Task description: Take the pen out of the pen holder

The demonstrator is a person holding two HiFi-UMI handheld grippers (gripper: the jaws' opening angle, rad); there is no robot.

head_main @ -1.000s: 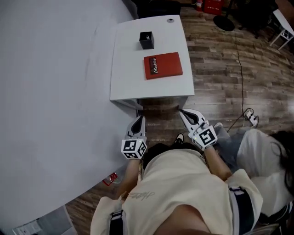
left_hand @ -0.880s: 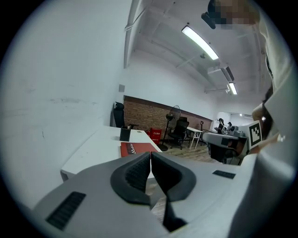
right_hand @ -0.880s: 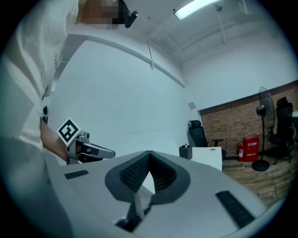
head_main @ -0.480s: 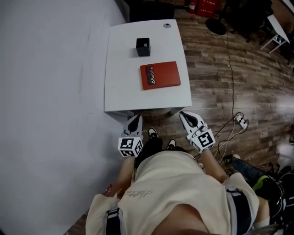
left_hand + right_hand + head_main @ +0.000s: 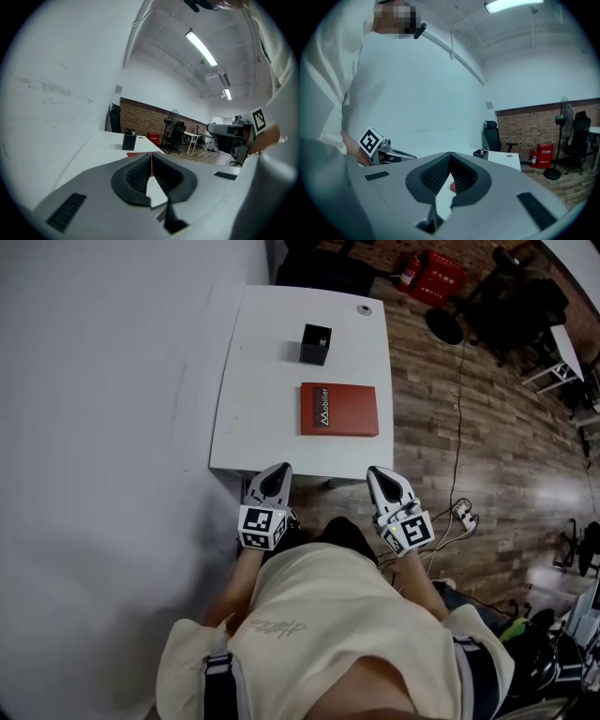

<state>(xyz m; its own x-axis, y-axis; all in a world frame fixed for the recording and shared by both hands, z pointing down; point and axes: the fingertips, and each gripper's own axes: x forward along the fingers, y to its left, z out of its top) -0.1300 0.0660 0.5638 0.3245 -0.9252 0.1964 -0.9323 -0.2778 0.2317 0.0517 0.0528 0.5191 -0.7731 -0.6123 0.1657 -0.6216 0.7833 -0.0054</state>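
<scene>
A small black pen holder [image 5: 316,343] stands toward the far end of the white table [image 5: 253,418]; whatever is in it is too small to make out. It also shows far ahead in the left gripper view as the pen holder [image 5: 129,140] and in the right gripper view as the pen holder [image 5: 480,153]. My left gripper [image 5: 278,469] sits at the table's near edge, shut and empty. My right gripper [image 5: 376,472] is level with it at the near right corner, shut with nothing held. In their own views the left gripper [image 5: 151,153] and right gripper [image 5: 450,153] show jaws meeting at the tips.
A red book [image 5: 338,409] lies on the table between the grippers and the pen holder. A small round cap [image 5: 364,310] sits at the far right corner. A white wall runs along the left. Cables and a power strip [image 5: 459,513] lie on the wooden floor right.
Both grippers have come forward from over the floor to the table's near edge, still shut. The table now sits closer and more central in the head view.
</scene>
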